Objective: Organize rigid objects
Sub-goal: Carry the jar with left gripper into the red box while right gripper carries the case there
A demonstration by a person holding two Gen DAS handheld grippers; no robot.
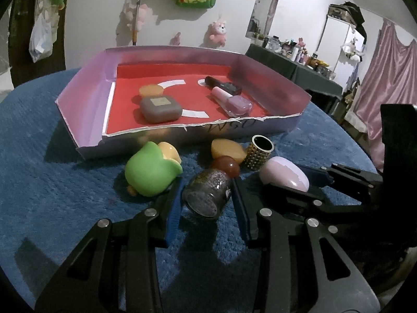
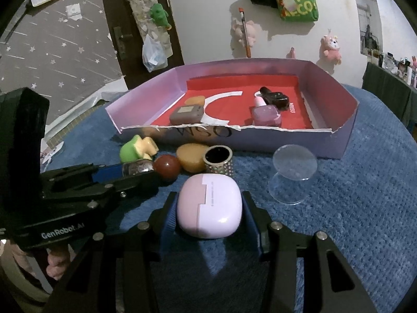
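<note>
Clamping the glitter nail polish bottle (image 1: 207,195), the left gripper (image 1: 208,203) has its blue pads pressed on both sides of the glass, the dark red cap (image 1: 226,167) pointing toward the tray. The right gripper (image 2: 208,208) is likewise closed on the pink earbud case (image 2: 208,206), which sits on the blue mat (image 2: 351,208). Just beyond lie a green toy (image 1: 149,173), a yellow piece (image 1: 226,151) and a studded gold ring (image 1: 259,155), all outside the lilac cardboard tray (image 1: 86,104), which already holds a brown case (image 1: 160,108) and two polish bottles (image 1: 232,99). Risk: the smooth, round bottle may rotate or slip in the pads during lifting, and the two grippers, working close together, may collide or knock the neighbouring items.
</note>
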